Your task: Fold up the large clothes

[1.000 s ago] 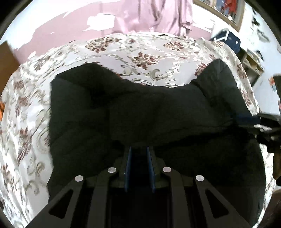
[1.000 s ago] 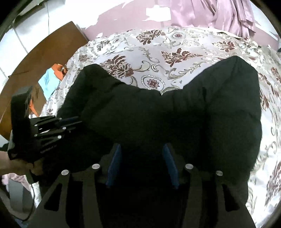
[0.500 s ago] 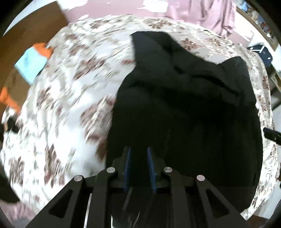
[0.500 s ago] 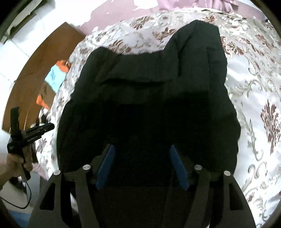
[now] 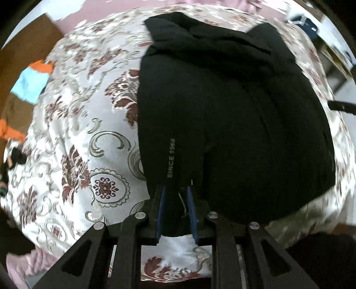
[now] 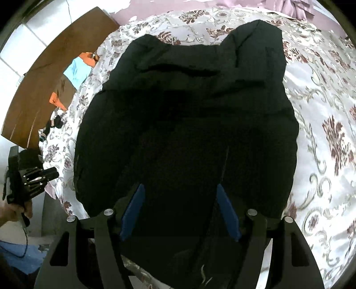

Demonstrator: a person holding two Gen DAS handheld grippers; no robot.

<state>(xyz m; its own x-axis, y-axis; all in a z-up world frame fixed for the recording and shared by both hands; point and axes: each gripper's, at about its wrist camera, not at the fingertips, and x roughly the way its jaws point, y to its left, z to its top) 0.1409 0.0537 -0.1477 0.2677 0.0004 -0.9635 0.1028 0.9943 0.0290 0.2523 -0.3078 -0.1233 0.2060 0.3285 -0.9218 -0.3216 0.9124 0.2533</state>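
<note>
A large black padded garment (image 5: 233, 115) lies folded on a floral bedspread (image 5: 89, 137); grey lettering "SINCE 1988" runs along one edge. My left gripper (image 5: 176, 195) is nearly shut on the garment's near-left edge, black fabric pinched between its blue pads. In the right wrist view the garment (image 6: 189, 124) fills the middle. My right gripper (image 6: 180, 193) is open wide over its near edge, with fabric between the spread pads, not clamped. The left gripper (image 6: 40, 175) also shows at the far left, off the bed edge.
A brown wooden headboard (image 6: 51, 66) with orange and light-blue clothes (image 6: 75, 71) stands at the left. Purple curtains (image 6: 296, 9) hang at the far side. The bedspread (image 6: 322, 137) extends to the right of the garment.
Both cameras have pulled back and swung, so more bedspread shows. The right gripper has opened wider. The left gripper stays pinched on the garment's edge.
</note>
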